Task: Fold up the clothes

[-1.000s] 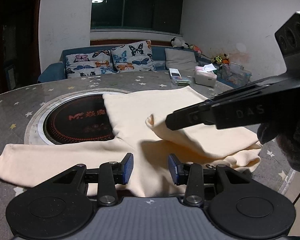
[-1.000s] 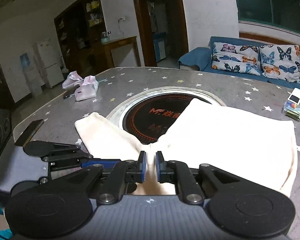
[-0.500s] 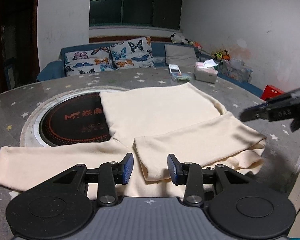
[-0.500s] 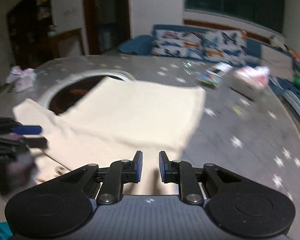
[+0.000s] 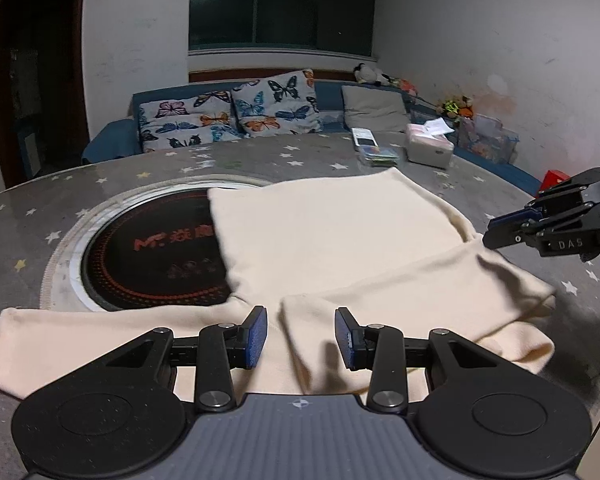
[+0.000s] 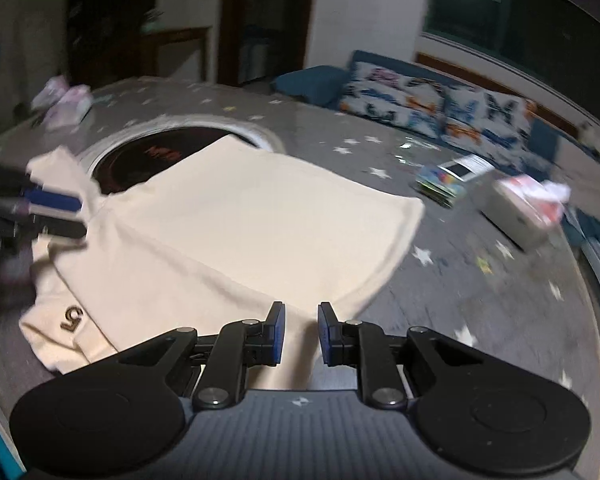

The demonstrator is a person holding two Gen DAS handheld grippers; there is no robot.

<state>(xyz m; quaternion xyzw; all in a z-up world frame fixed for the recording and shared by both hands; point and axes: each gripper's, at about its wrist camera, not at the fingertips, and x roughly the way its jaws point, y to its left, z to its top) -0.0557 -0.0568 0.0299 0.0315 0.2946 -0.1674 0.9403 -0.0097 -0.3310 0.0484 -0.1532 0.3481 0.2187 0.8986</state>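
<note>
We see the cream sweatshirt (image 5: 340, 240) spread on the star-patterned table (image 5: 40, 216), partly over the dark round hob (image 5: 152, 256), one sleeve (image 5: 416, 300) folded across its body. Our left gripper (image 5: 300, 336) hovers at the near hem, fingers apart, nothing clamped. Our right gripper (image 6: 300, 334) sits over the garment's edge — its jaws have just been opening a little, a narrow gap between them, cloth below but not pinched.

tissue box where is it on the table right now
In the left wrist view the white tissue box sits at the far right of the star-patterned grey table, beyond the cream sweatshirt and just right of the small stack of colourful cards.
</note>
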